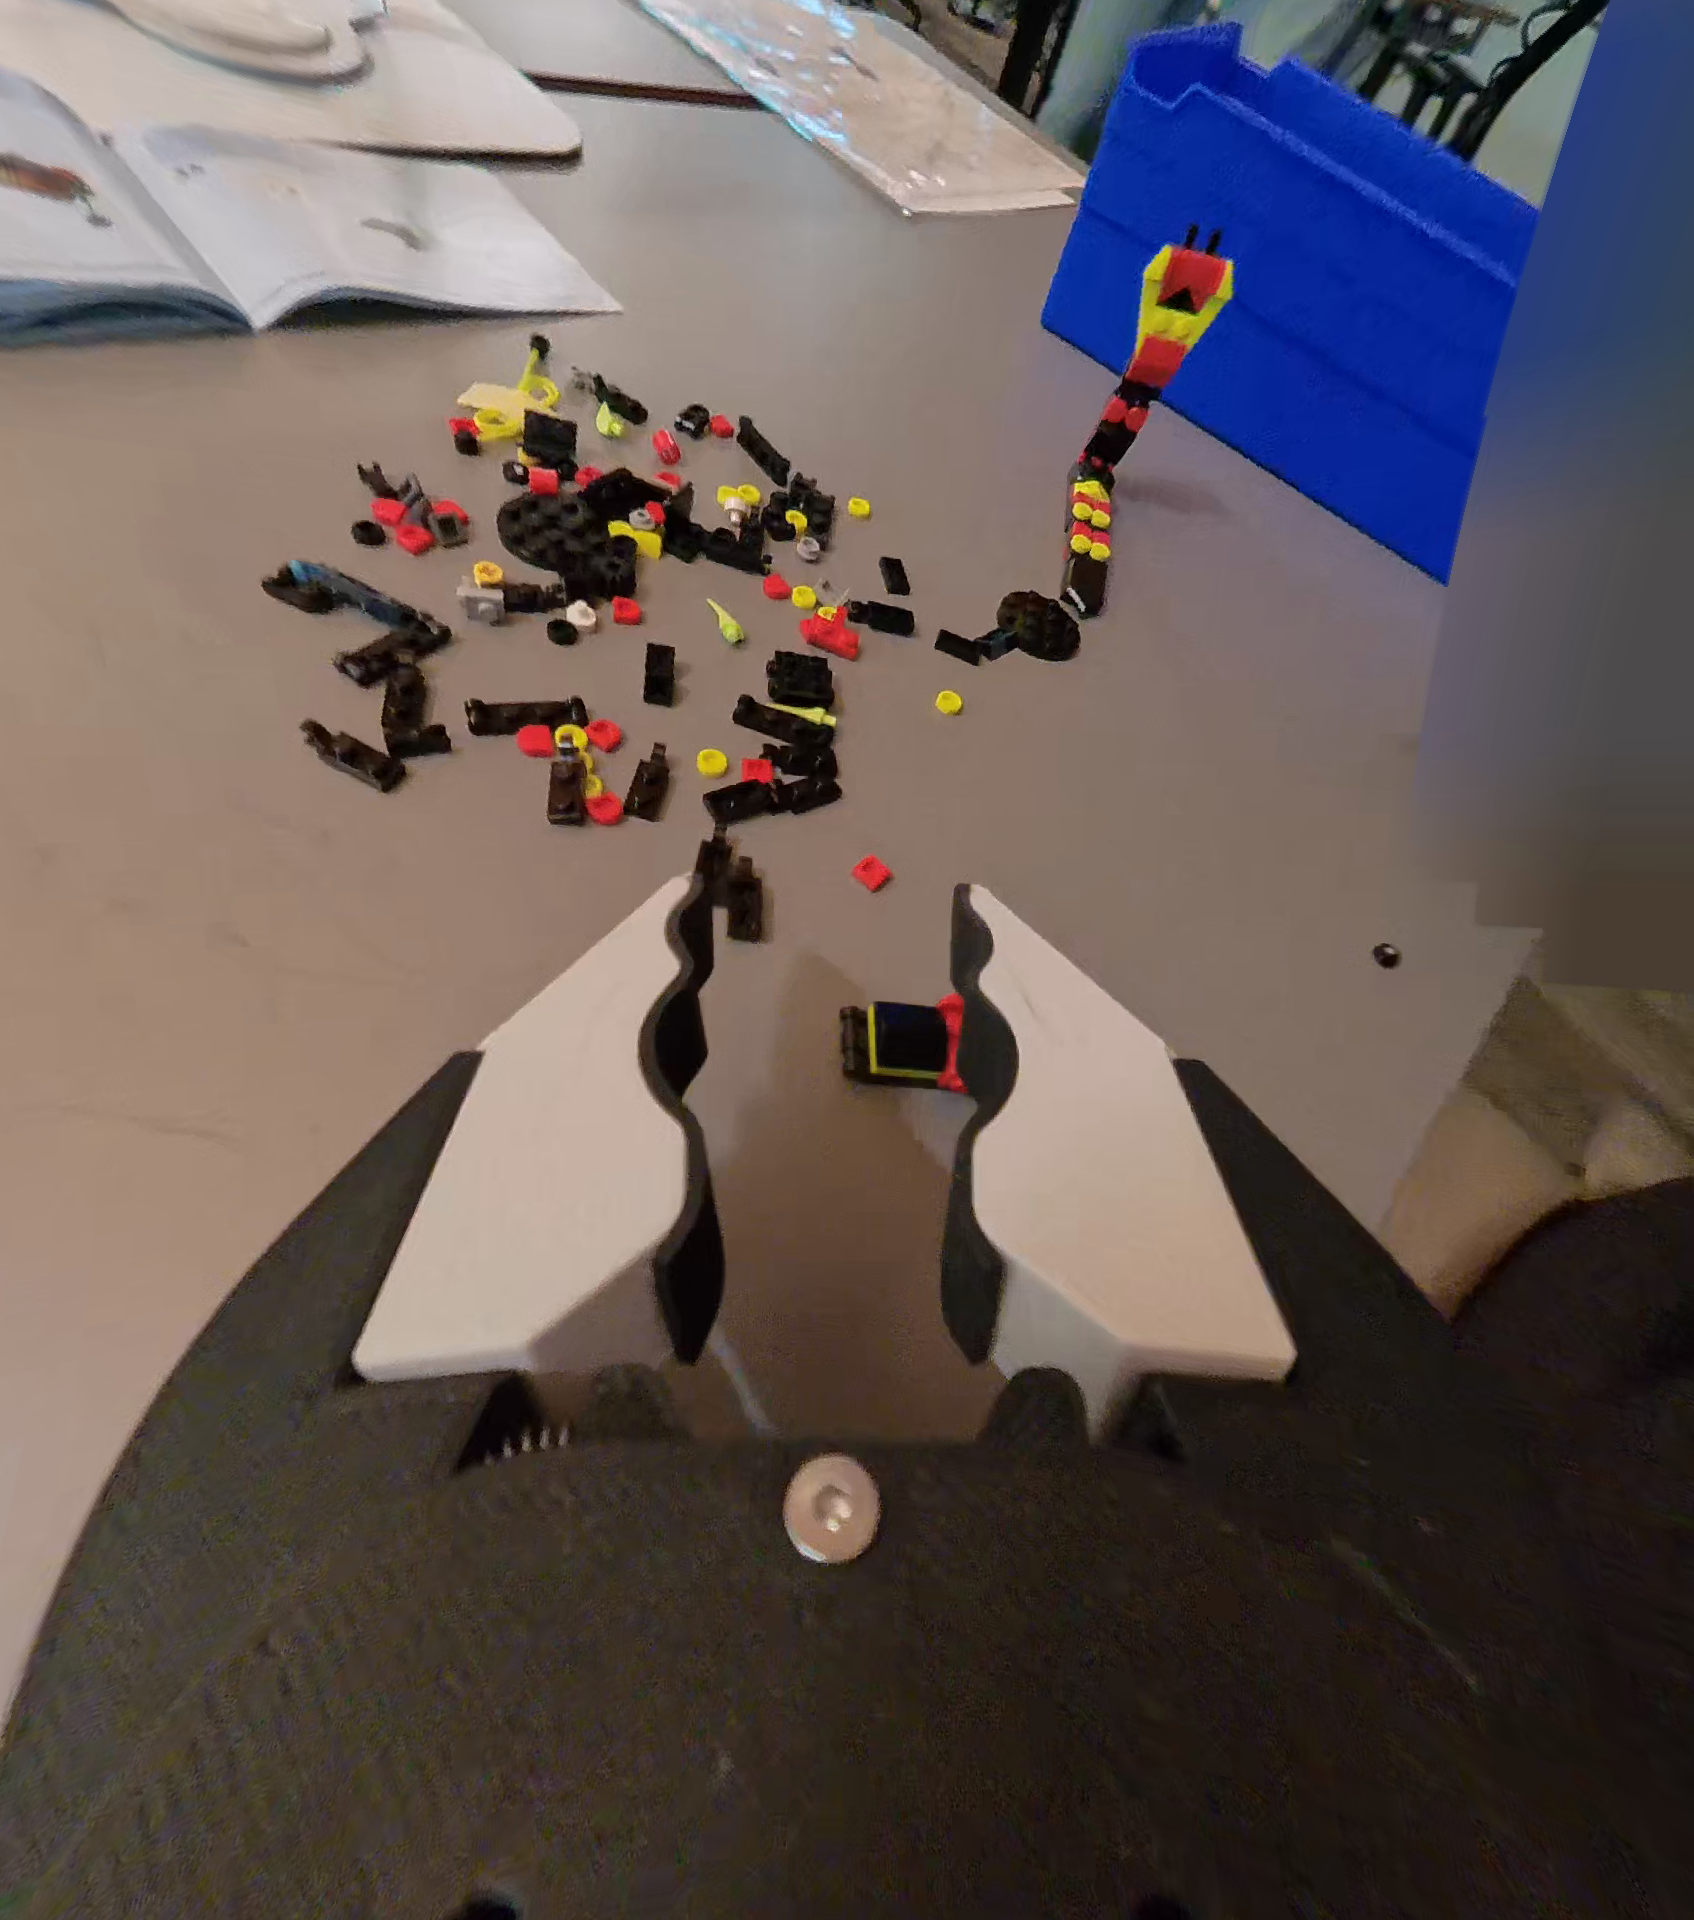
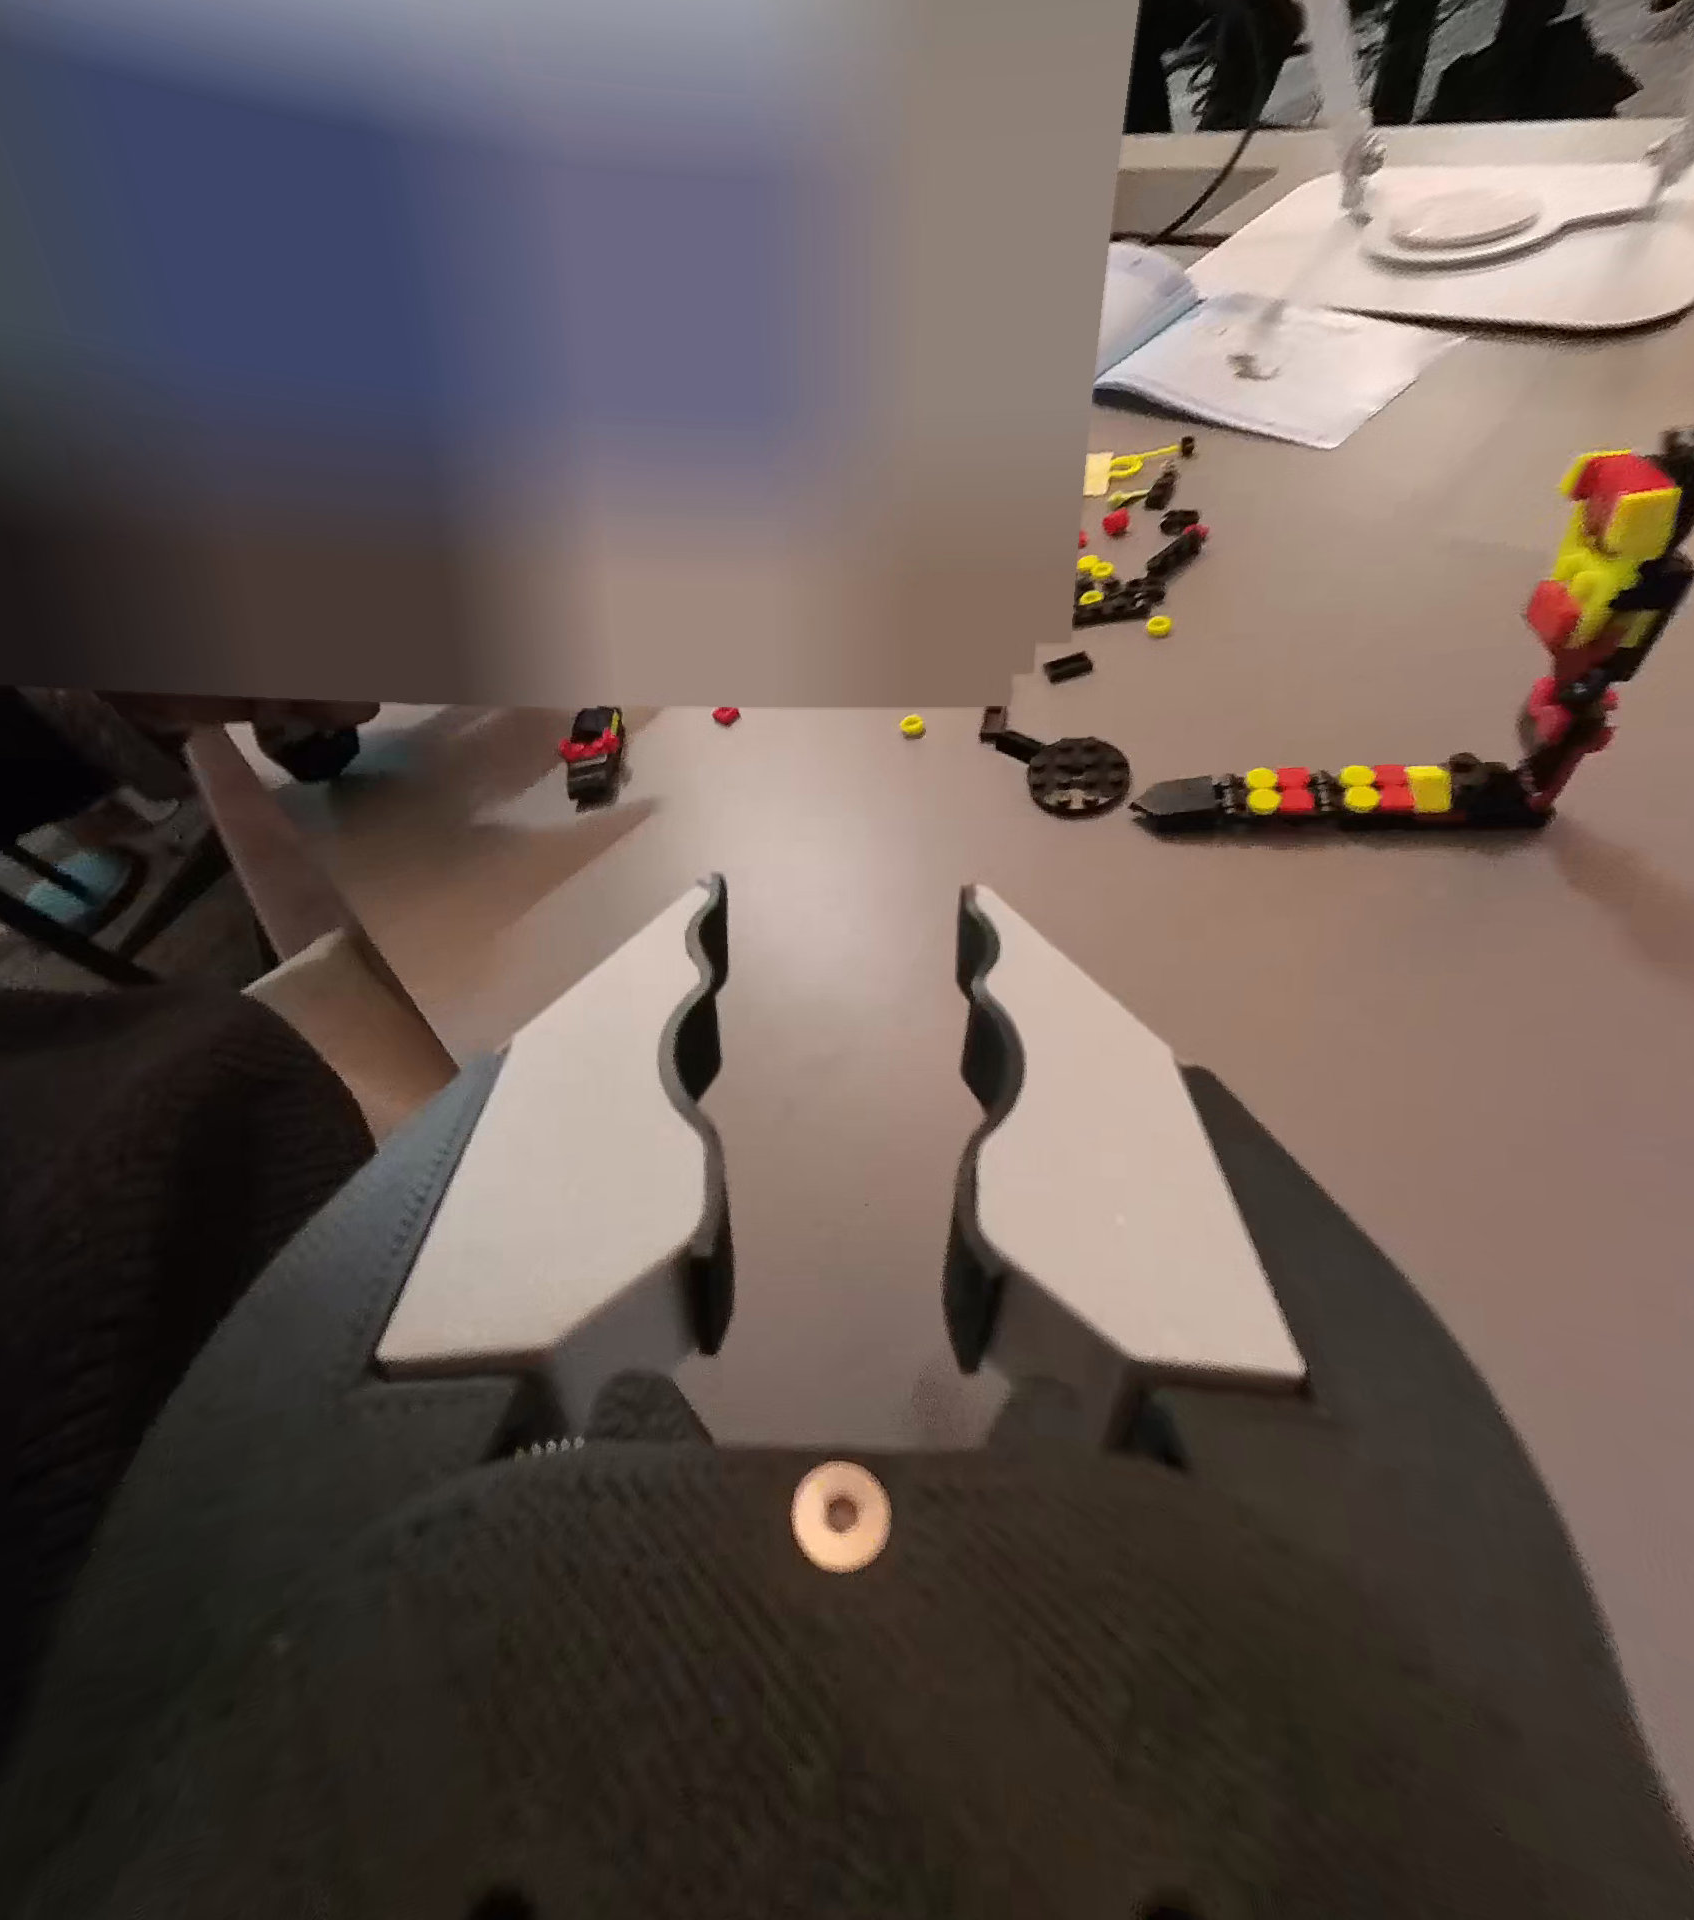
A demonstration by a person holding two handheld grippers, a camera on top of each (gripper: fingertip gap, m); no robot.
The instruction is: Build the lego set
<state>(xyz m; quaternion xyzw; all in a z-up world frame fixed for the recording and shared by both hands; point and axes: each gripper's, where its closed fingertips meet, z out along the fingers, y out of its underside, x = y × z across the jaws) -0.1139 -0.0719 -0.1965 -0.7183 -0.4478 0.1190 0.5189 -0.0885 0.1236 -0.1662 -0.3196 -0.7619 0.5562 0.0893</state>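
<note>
A large blurred patch hides the upper left of the right wrist view and the right side of the left wrist view, so part of the blue bin [image 1: 1279, 312] and much of the scattered lego pieces [image 1: 614, 582] is lost in one view or the other. The left gripper [image 1: 827, 904] has its fingers apart with nothing clamped; a small black, yellow and red sub-assembly [image 1: 900, 1042] lies on the grey surface [image 1: 95, 935] between them, close against the right-hand finger, though whether it touches is hard to tell. The right gripper [image 2: 838, 894] is likewise spread and empty, over bare surface. The snake-like lego model [image 1: 1134, 416] stands just in front of the blue bin, its tail flat and its head raised. The loose pieces lie left of the model, with an open instruction booklet [image 1: 199, 229] beyond them. A single red piece [image 1: 870, 872] sits near the sub-assembly, and open surface lies between the model and the right gripper
</note>
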